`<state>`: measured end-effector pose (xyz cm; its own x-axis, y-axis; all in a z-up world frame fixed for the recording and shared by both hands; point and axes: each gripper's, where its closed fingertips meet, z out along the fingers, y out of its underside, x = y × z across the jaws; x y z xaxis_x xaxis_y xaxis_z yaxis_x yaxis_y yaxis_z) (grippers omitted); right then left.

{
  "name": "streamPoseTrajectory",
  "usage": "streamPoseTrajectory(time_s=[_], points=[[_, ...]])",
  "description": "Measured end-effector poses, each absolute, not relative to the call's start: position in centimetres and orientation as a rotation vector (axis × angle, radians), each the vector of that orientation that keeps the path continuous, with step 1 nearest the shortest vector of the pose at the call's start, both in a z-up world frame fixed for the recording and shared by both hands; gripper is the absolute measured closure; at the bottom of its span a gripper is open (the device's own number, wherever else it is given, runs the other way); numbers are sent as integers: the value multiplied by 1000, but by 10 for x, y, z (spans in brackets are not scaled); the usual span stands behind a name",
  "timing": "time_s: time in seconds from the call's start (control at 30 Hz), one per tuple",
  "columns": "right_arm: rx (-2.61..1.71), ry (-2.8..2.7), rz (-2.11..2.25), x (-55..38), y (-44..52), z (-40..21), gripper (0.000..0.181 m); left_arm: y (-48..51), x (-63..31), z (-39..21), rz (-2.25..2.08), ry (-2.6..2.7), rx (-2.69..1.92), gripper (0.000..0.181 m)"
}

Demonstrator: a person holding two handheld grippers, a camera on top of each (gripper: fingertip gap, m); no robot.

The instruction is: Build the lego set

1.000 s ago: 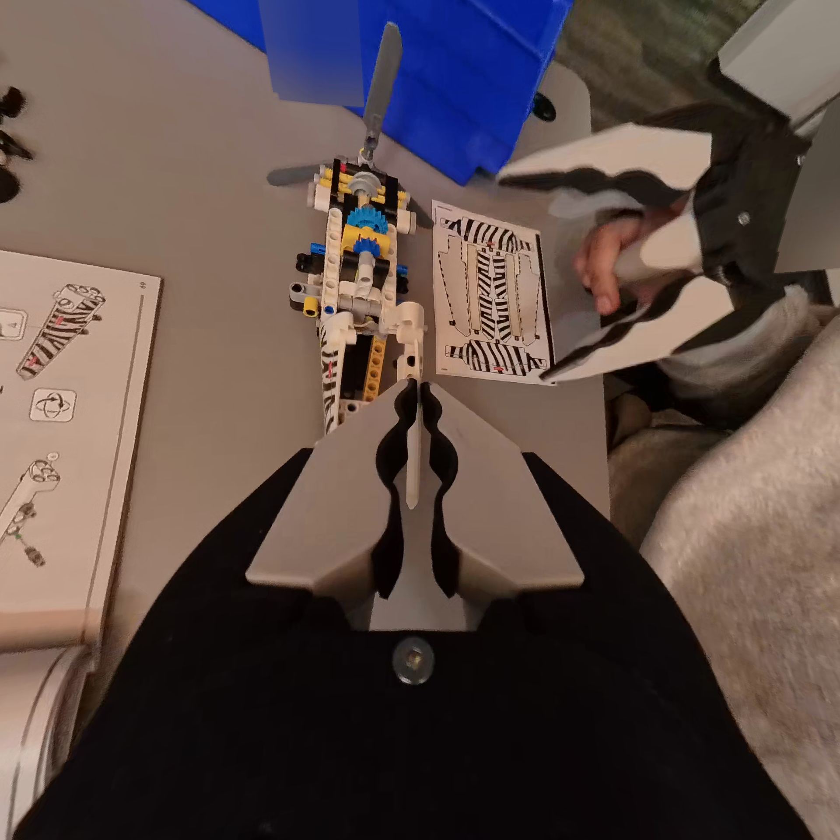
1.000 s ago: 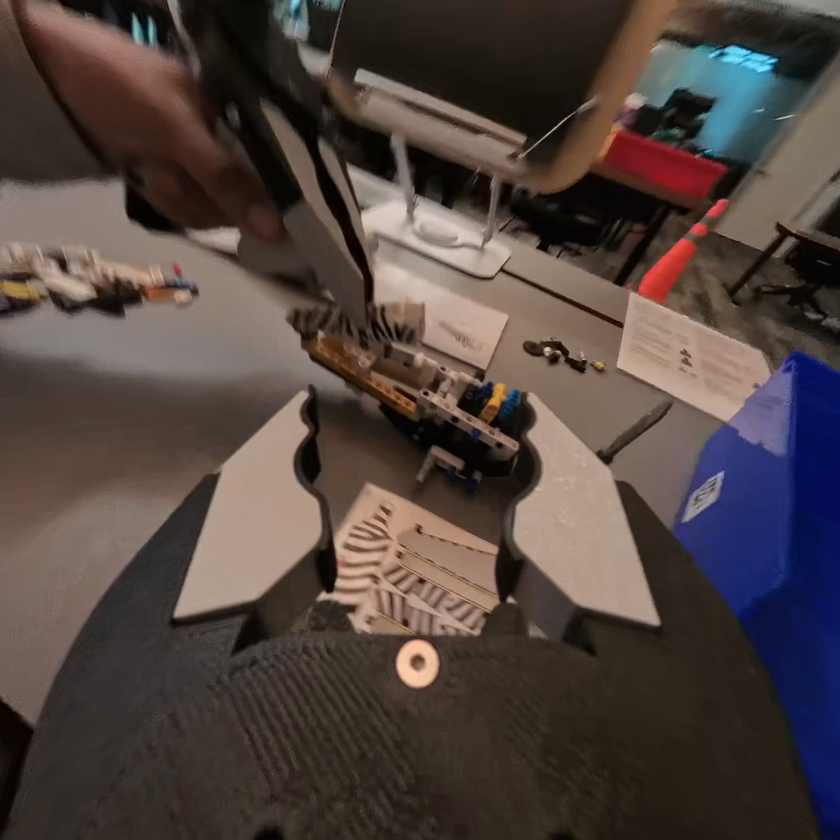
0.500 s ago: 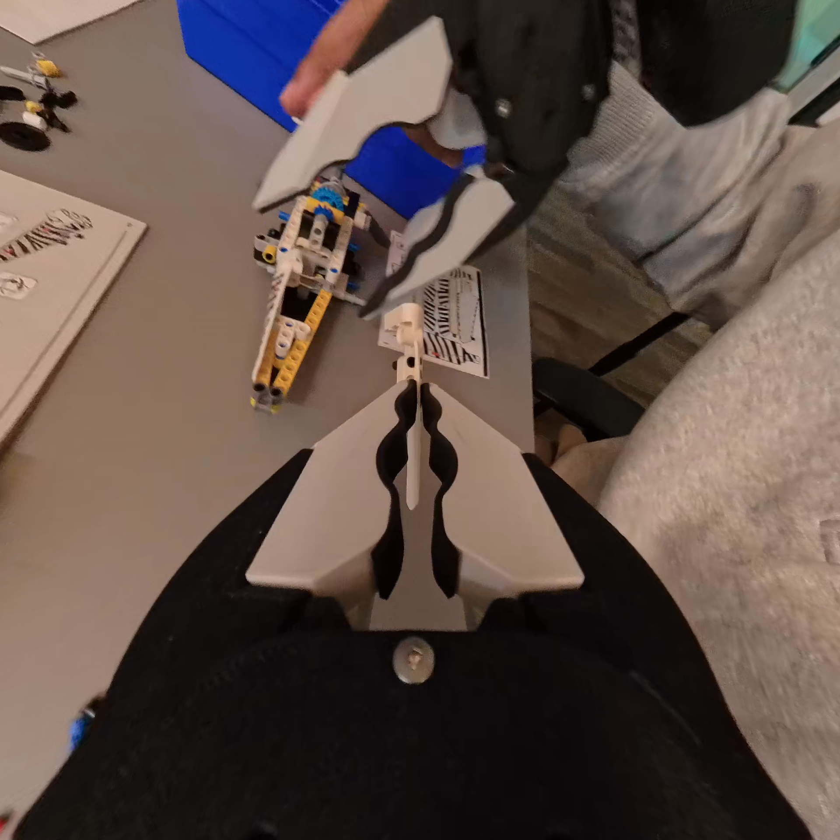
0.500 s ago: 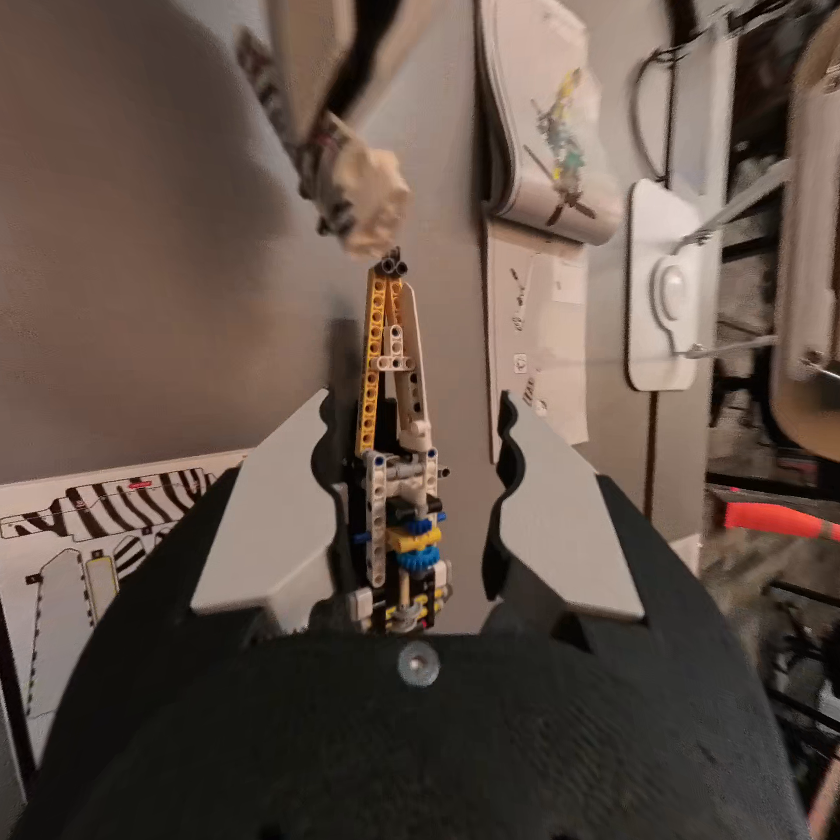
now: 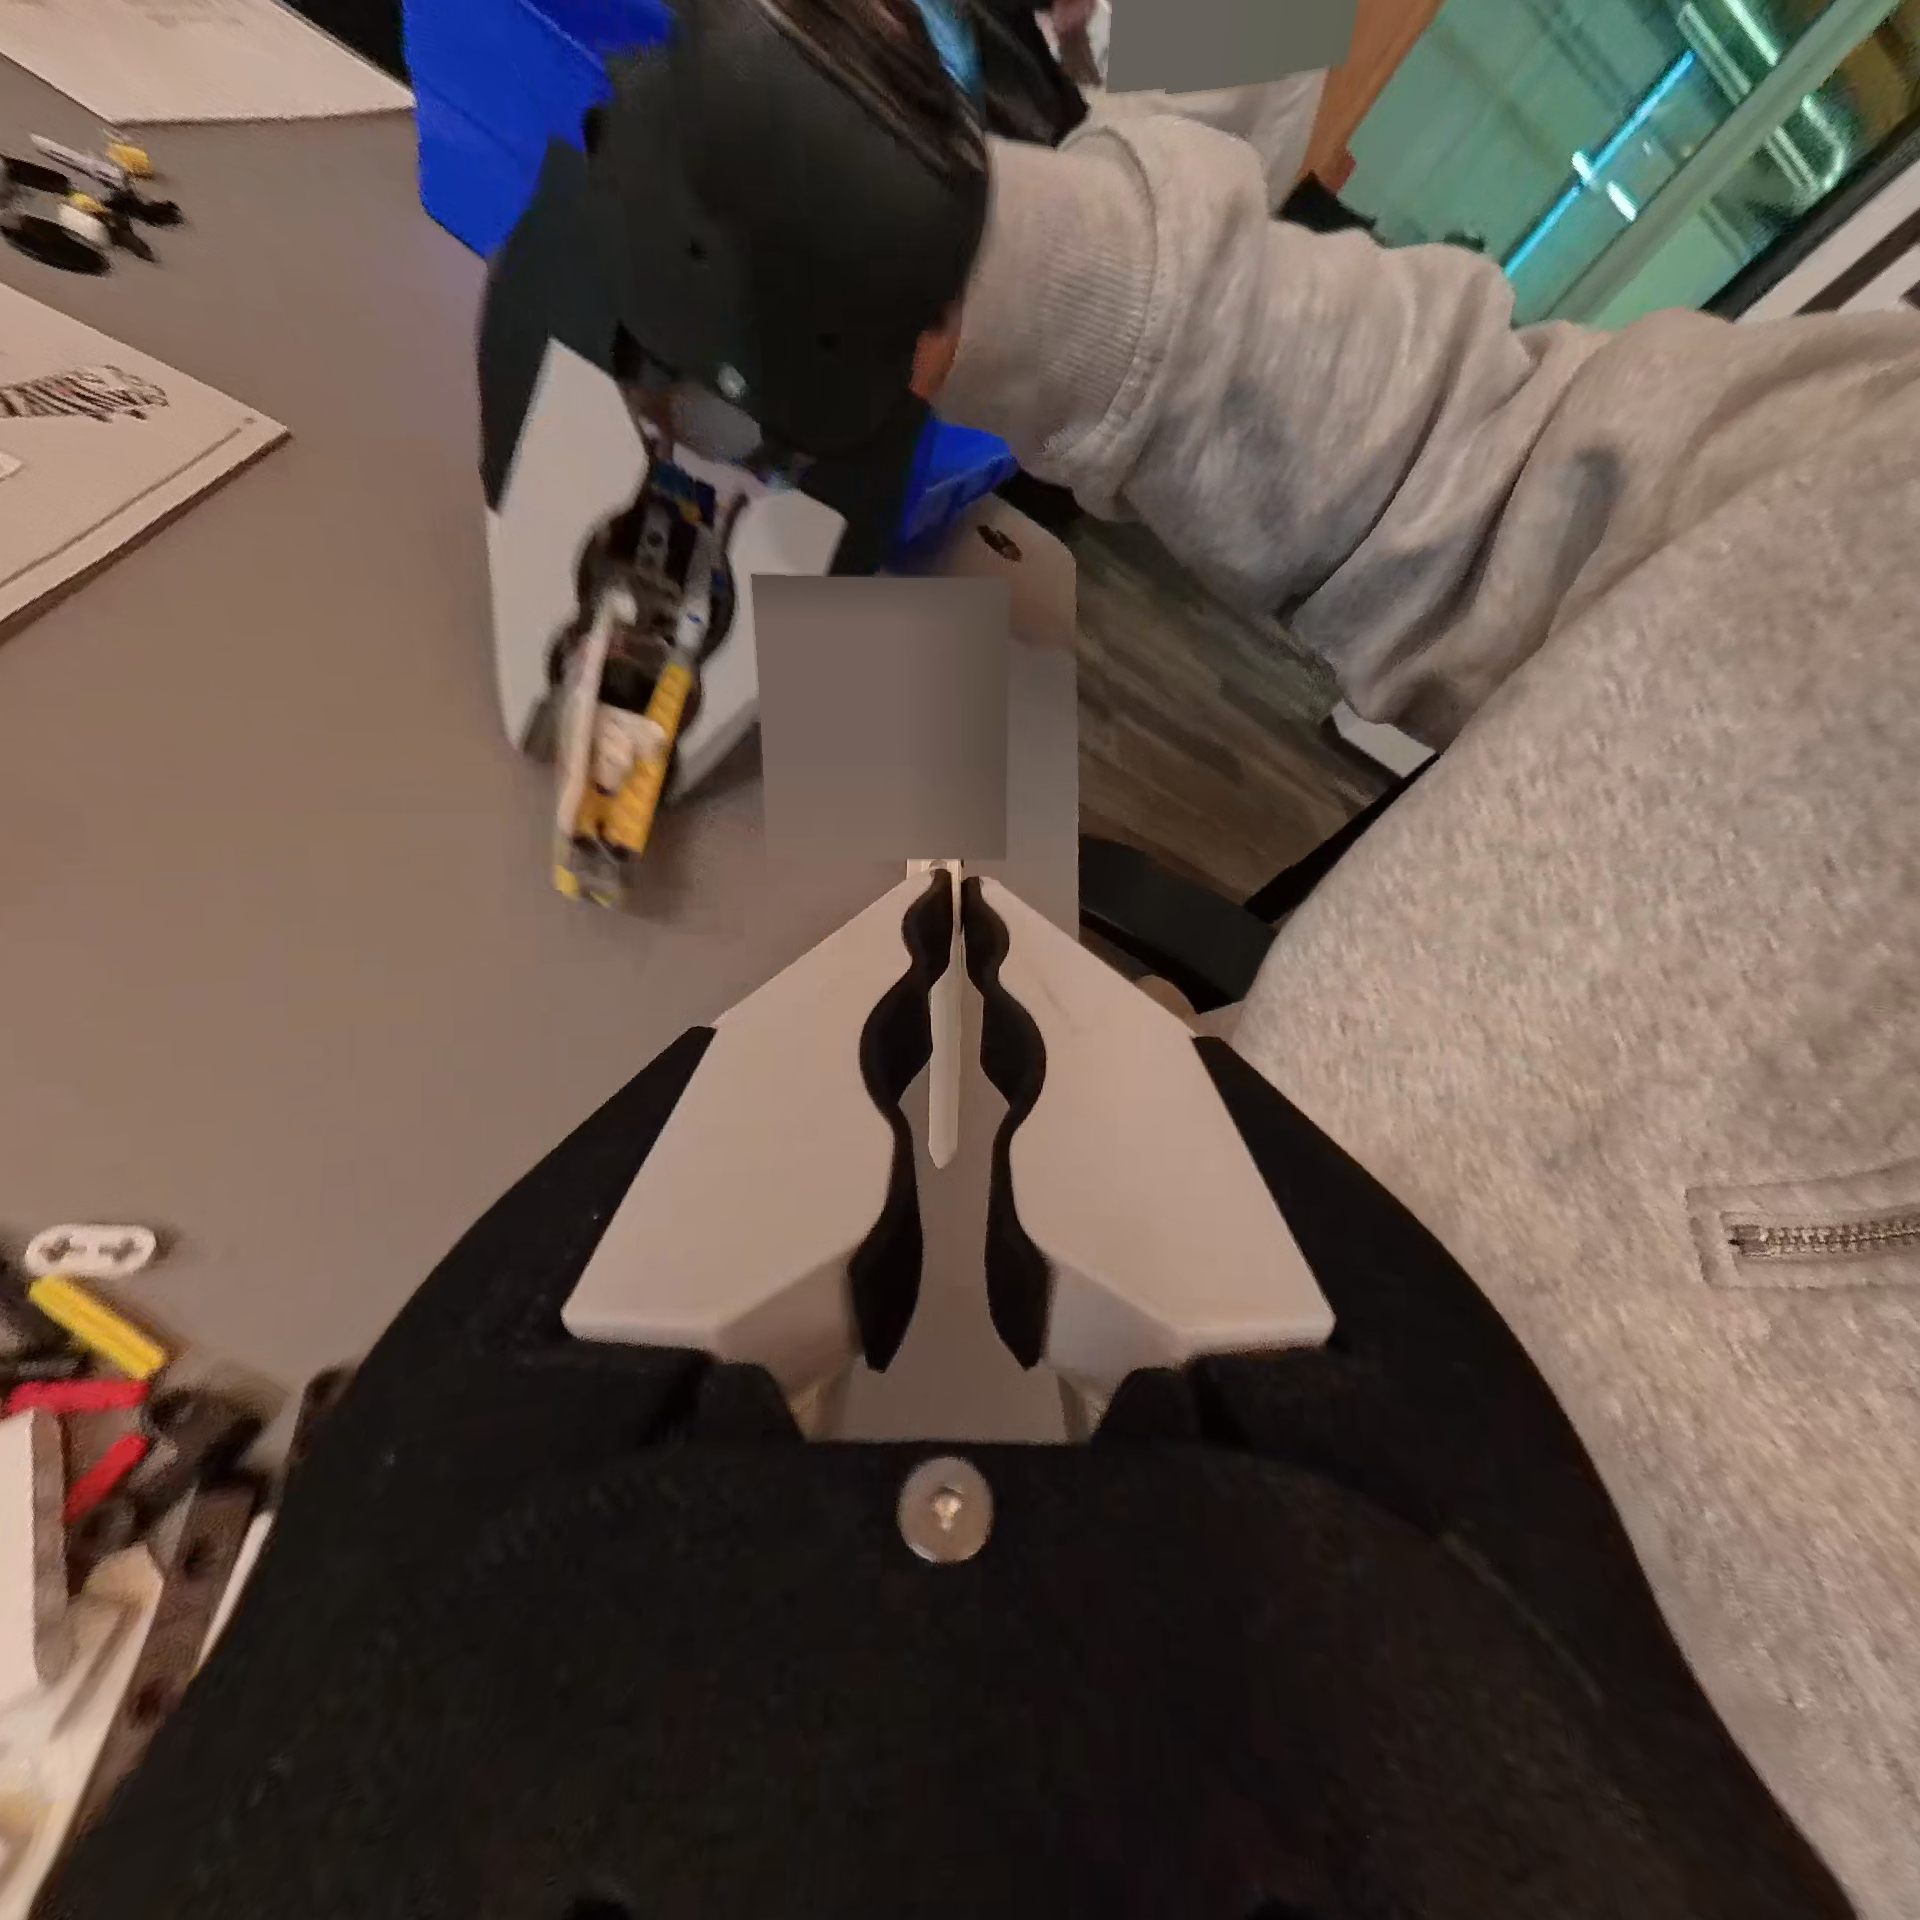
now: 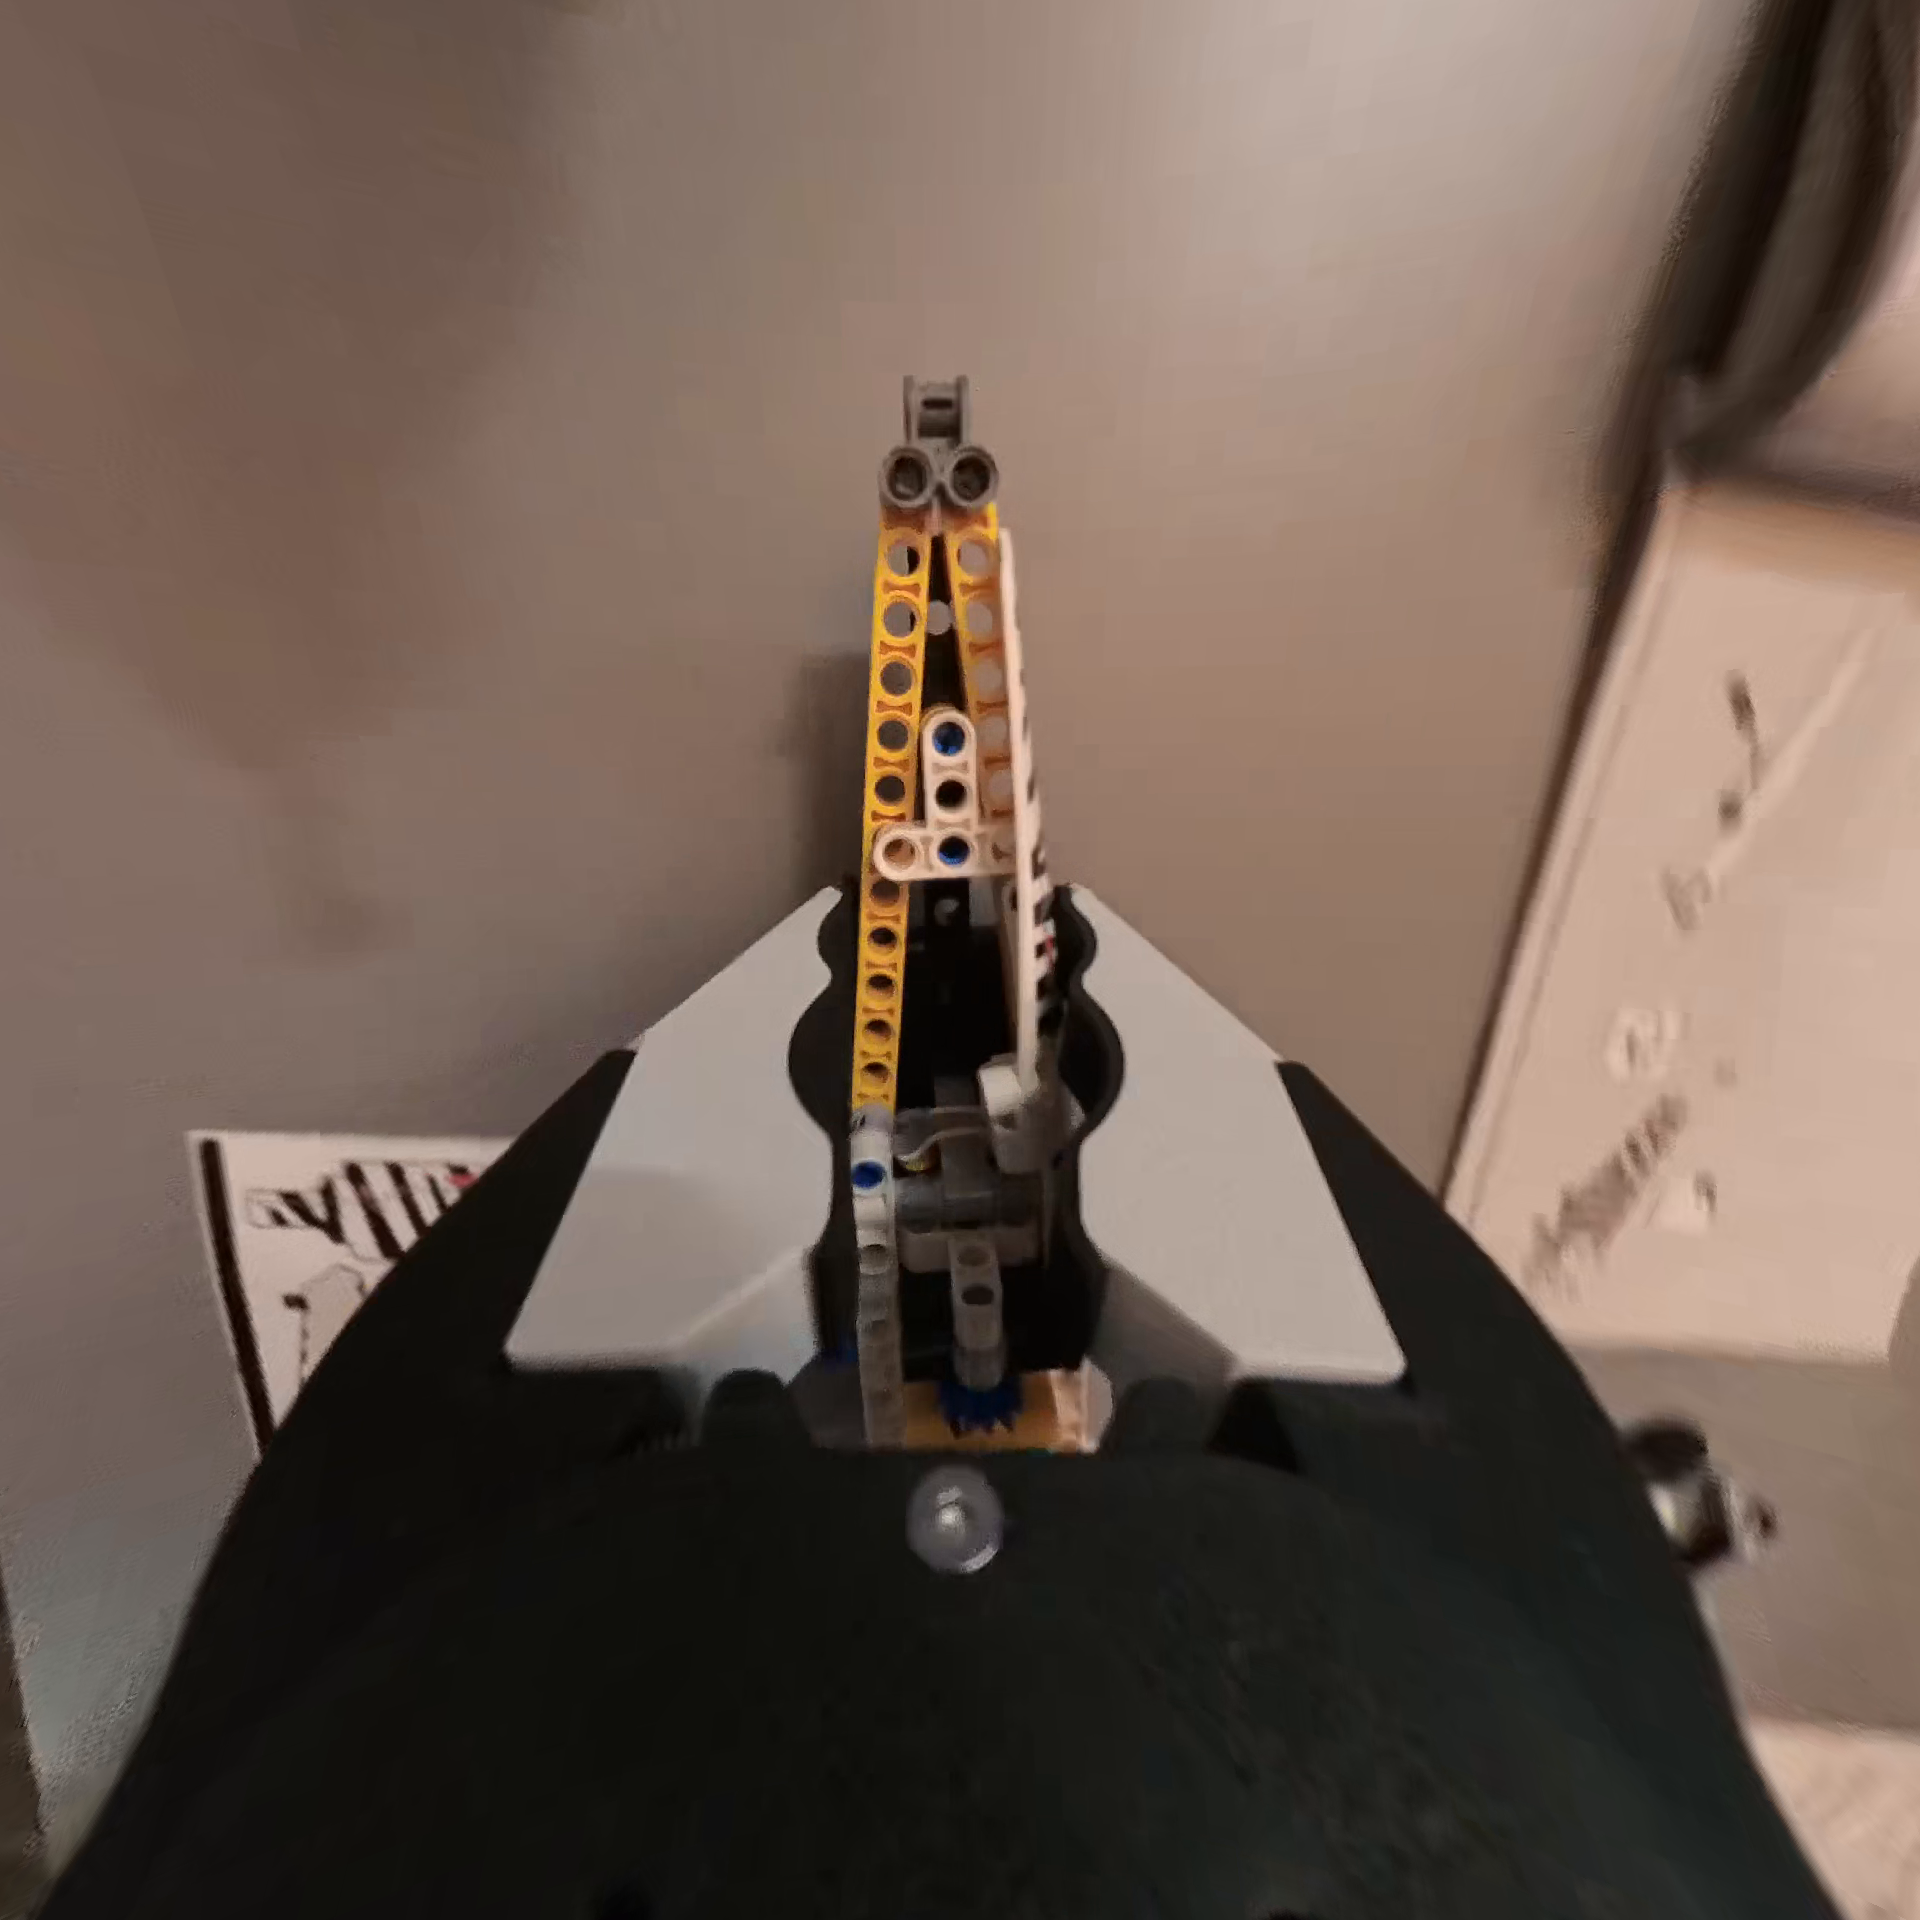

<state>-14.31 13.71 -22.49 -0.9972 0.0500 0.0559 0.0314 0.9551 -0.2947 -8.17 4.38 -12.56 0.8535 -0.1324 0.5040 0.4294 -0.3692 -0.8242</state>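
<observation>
Going left to right in the left wrist view: loose parts [image 5: 94, 1351] lie at the near-left table edge, and the manual [image 5: 114, 457] sits farther back on the left.

The model [image 5: 623, 748] was lying free on the table [image 5: 312, 831] a second ago. The right gripper [image 5: 665, 623] has since closed its fingers around the model's thick geared end, with the yellow tail pointing out past the fingertips. Whether the model is lifted or resting on the table cannot be told from the blurred frame.

The left gripper [image 5: 954, 883] remains clamped on a thin white piece [image 5: 941, 1049]. Its forward end is hidden by a masked patch. Half a second ago this gripper was close to the model; it has now drawn back toward the person's grey sleeve [image 5: 1247, 343].

Judgement: the model is secured, so the white piece can next be brought to it for fitting.

In the right wrist view, the sticker sheet [image 6: 312, 1226] lies at left, the model [image 6: 935, 727] is centred between narrow-set fingers, and the manual [image 6: 1714, 935] lies at right.

Clearances: open table lies left of the model. The table's right edge runs just beside the left gripper, with the floor beyond. A blue bin [image 5: 499, 104] stands behind the right gripper.
</observation>
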Motion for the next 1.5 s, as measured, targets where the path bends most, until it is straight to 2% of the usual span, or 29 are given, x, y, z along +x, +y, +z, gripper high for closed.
streamPoseTrajectory(time_s=[0.17,0.3,0.4,0.53,0.57,0.67,0.73,0.77,0.83,0.97,1.0,1.07,1.37,1.5], points=[[262,-3070,547,-107,71,-223,146,16,-80,-117,-565,-293,-1788,181],[238,-3009,734,-96,43,-203,123,4,-71,-116,-551,-300,-1776,181],[34,-2821,1017,-97,38,-164,114,-1,-68,-111,-535,-313,-1750,181],[-567,-2240,1658,-90,43,-94,110,2,-70,-103,-560,-363,-1697,181],[-732,-2038,1776,-87,51,-85,113,5,-72,-102,-571,-377,-1691,181],[-1245,-1411,1881,-76,88,-97,138,19,-75,-102,-592,-389,-1725,181],[-1507,-1157,1944,-67,86,-125,167,32,-80,-110,-577,-398,-1813,181],[-1555,-1179,1999,-64,69,-136,161,38,-82,-116,-566,-397,-1875,181],[-1695,-1298,1939,-64,47,-161,178,50,-82,-126,-560,-372,-1978,181],[-1790,-1163,1938,-72,60,-164,181,67,-73,-135,-620,-320,-2105,181],[-1831,-1139,1955,-74,63,-166,173,69,-72,-138,-618,-315,-2134,181],[-1930,-1098,1992,-79,63,-173,147,73,-72,-144,-622,-313,-2176,181],[-1995,-1135,1986,-85,61,-179,147,76,-79,-158,-615,-319,-2321,181],[-1901,-1354,1847,-80,56,-182,123,78,-79,-168,-642,-319,-2376,181]])
